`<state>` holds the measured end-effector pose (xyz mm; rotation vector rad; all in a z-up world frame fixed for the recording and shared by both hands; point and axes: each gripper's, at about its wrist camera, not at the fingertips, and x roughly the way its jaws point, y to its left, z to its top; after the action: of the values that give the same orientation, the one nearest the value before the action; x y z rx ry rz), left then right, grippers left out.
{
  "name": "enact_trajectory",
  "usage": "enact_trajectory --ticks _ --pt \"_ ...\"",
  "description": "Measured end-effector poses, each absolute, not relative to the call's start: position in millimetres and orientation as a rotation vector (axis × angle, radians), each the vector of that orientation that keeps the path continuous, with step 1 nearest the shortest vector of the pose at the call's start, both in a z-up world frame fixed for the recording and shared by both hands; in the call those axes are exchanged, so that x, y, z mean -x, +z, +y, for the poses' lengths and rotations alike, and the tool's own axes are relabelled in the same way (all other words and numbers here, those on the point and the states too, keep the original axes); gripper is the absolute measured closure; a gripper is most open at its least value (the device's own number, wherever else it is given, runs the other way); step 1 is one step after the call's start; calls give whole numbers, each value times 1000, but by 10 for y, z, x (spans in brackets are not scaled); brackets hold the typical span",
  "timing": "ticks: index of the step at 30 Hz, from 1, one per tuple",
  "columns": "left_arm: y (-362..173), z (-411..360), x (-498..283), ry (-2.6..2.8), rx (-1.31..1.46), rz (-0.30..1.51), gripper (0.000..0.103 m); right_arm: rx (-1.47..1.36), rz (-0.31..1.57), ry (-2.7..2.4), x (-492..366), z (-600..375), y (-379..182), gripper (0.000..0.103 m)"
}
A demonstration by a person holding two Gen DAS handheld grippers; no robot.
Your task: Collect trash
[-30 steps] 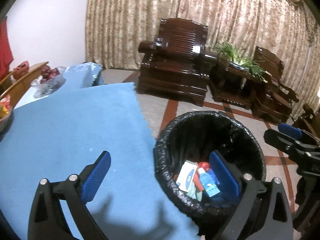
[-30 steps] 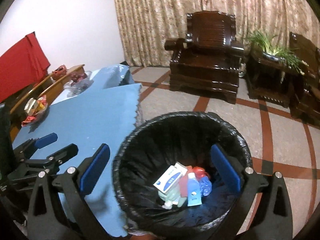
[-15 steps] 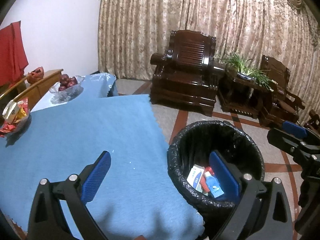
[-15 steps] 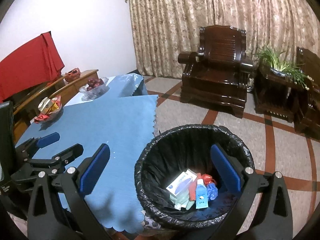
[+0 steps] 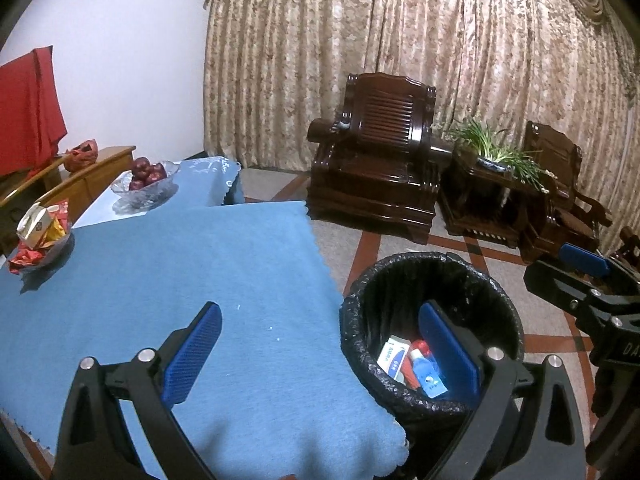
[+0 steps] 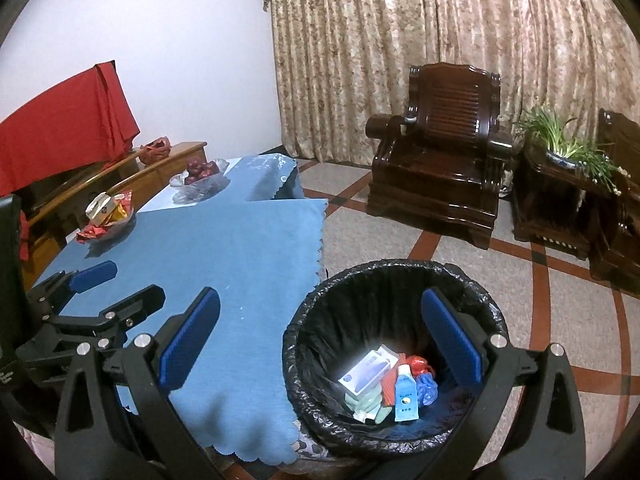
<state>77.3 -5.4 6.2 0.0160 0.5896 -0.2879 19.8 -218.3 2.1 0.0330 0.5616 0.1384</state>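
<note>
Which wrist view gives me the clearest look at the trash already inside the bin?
The right wrist view: it looks down into the bin, showing the white box, blue tube and red wrapper. In the left wrist view, the left gripper's finger hides part of the pile.

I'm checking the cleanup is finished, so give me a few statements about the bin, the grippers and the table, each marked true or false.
1. The trash bin holds several items, including a white box. True.
2. The left gripper grips a wrapper. False: it is open and empty.
3. The right gripper is open. True.
4. The bin stands on the blue cloth. False: it stands on the floor beside the cloth's edge.
</note>
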Motion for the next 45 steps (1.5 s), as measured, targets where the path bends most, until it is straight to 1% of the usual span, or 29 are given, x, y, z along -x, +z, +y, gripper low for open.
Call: enact_trajectory --ticks 45 --pt "157 6 -673 -276 -20 561 6 -25 547 141 -163 -2166 84 5"
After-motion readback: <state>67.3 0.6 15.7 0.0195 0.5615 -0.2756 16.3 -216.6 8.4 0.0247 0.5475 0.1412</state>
